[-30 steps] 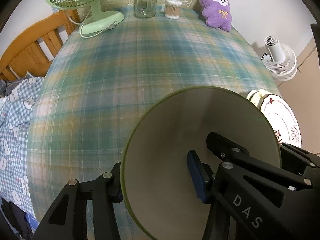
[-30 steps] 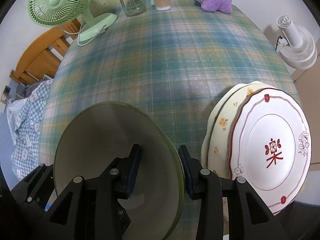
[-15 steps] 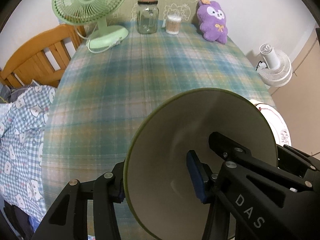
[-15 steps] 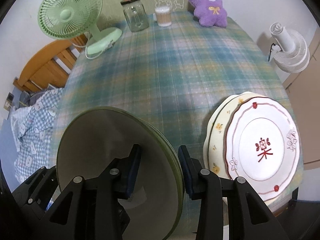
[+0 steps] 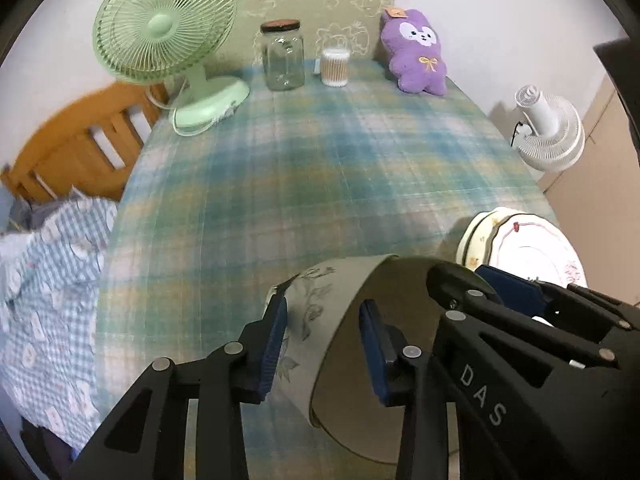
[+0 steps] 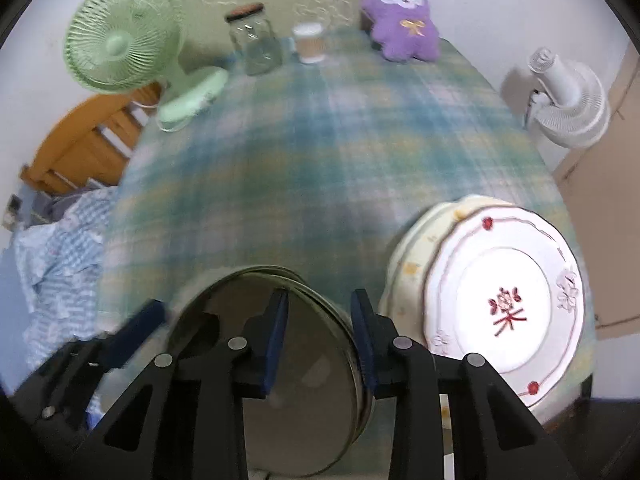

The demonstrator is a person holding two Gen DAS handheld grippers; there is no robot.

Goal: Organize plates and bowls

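A beige bowl (image 5: 316, 304) with a leaf print on its outside and a greenish rim stands near the table's front edge. In the right wrist view the bowl (image 6: 312, 384) shows a second rim just under its own. My left gripper (image 5: 324, 344) straddles its left wall, one pad outside and one inside, jaws closing. My right gripper (image 6: 318, 336) straddles the right rim, jaws closing too, and its left pad stands off the rim. To the right lies a white plate with a red character (image 6: 504, 308), on top of a cream plate (image 6: 412, 268).
At the back of the plaid table (image 5: 320, 168) stand a green fan (image 5: 164, 28), a glass jar (image 5: 282, 56), a tub of cotton swabs (image 5: 335, 67) and a purple plush (image 5: 416, 52). A white fan (image 5: 548, 136) is off the right edge. Checked bedding (image 5: 48, 280) lies left.
Both grippers have risen and their jaws have narrowed. The bowl now looks smaller and lower, and its printed outer wall shows in the left wrist view.
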